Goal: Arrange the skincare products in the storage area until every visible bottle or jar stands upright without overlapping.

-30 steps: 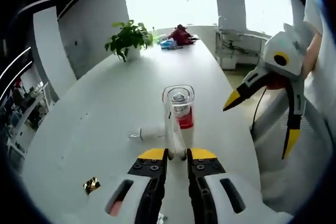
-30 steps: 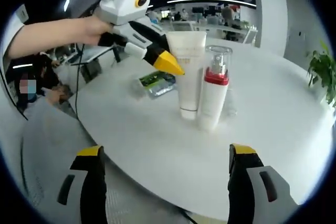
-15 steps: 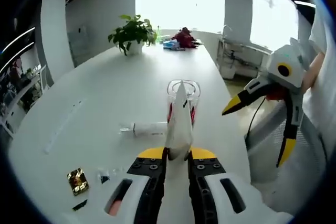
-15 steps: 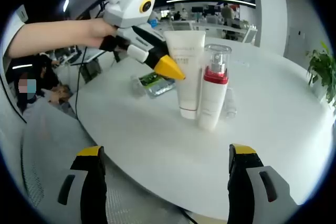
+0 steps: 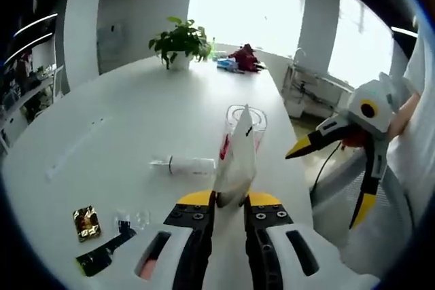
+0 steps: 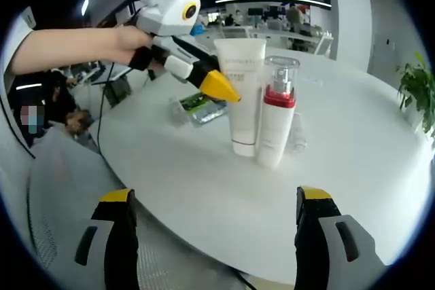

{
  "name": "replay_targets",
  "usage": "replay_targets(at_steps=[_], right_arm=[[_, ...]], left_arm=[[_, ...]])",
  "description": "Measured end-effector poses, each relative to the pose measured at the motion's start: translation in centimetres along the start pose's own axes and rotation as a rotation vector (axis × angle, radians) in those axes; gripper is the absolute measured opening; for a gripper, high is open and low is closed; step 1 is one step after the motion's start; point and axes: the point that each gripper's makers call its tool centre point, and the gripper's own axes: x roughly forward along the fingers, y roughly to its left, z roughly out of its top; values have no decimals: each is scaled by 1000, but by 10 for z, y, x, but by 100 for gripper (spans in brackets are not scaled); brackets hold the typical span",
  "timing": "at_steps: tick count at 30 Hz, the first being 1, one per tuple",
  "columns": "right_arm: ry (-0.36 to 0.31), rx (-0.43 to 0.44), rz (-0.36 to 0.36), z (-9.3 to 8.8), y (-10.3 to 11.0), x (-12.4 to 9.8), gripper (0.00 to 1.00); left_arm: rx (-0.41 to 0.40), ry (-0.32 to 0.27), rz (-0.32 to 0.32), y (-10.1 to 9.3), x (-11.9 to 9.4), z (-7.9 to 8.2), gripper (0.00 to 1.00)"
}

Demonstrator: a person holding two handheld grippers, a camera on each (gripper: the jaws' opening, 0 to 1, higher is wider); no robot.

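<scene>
Lifted slightly since a second ago, the left gripper (image 6: 219,86) clamps the white tube's (image 6: 241,93) crimped top, cap-down on the white table (image 6: 353,161). One red-collared pump bottle (image 6: 277,121) stands touching it at three o'clock. One small bottle (image 5: 187,166) lies flat, unfinished. The right gripper (image 6: 214,236) waits, jaws wide apart, empty.

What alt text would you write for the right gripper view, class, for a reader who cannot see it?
On a white table, the left gripper is shut on an upright white tube beside an upright red-collared pump bottle. The right gripper hangs open at the near table edge.
</scene>
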Motion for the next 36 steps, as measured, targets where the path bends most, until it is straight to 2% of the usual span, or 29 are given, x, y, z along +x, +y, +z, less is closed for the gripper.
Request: replay_targets(at_steps=[5, 8, 14, 18, 20, 22, 25, 31, 36], right_arm=[[-1, 2, -1, 1, 0, -1, 97], [0, 4, 1, 0, 0, 0, 97], [0, -2, 6, 0, 1, 1, 97], [7, -12, 16, -1, 2, 3, 97], [8, -17, 20, -1, 3, 3, 97], [9, -21, 23, -1, 3, 4, 96], [14, -23, 30, -2, 4, 5, 96], [9, -16, 50, -1, 8, 6, 95], [2, -15, 65, 0, 10, 6, 94]], left_arm=[[-2, 15, 8, 0, 0, -3, 22], [22, 40, 22, 1, 1, -8, 29], [3, 39, 37, 3, -5, -12, 35], [-29, 31, 73, 5, -17, -17, 42], [-64, 11, 97, 4, -24, -17, 46], [-105, -8, 123, 16, -35, -22, 50], [-153, -26, 181, 20, -48, -30, 58], [-213, -57, 254, 20, -75, -48, 73], [-300, -81, 351, 20, -97, -65, 87]])
